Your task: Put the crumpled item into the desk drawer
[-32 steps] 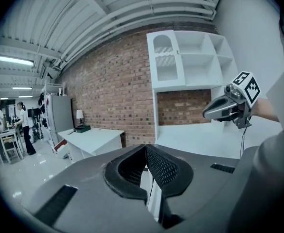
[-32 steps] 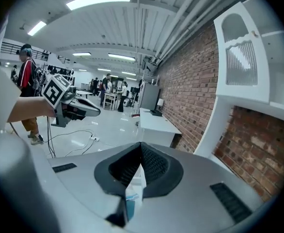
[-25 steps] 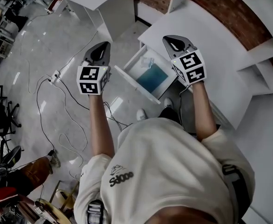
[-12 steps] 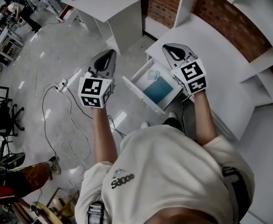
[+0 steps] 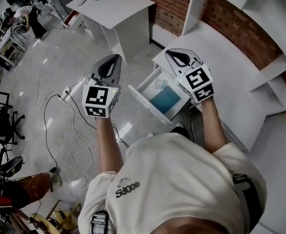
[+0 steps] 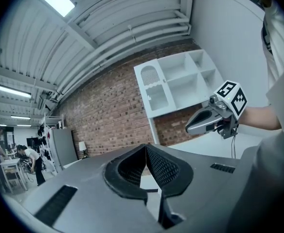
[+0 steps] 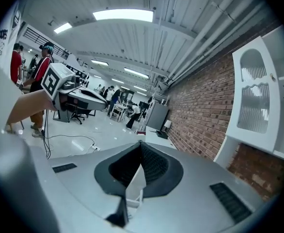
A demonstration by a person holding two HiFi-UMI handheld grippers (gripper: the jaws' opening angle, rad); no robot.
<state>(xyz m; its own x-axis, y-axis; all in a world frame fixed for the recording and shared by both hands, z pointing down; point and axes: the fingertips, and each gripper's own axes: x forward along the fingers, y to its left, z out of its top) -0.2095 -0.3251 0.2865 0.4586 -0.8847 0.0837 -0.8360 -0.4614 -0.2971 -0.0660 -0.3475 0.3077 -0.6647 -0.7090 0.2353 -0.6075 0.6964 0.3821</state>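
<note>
Nearest, the left gripper and right gripper hover empty, jaws pressed together. Between and below them the desk drawer stands open, closer to the right gripper. The pale crumpled item lies inside it.

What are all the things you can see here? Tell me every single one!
desk drawer: one, white, pulled open from the near desk
crumpled item: one, pale, inside the drawer
blue sheet: one, blue, flat in the drawer
near desk: one, white, right side
far desk: one, white, by the brick wall
brick wall: one, red-brown, behind the desks
shelf unit: one, white, above the near desk
cables: several, dark, on the shiny floor
shirt: one, cream, on the person
left hand-held gripper: one, grey, shut, empty, over the floor
right hand-held gripper: one, grey, shut, empty, by the drawer
</note>
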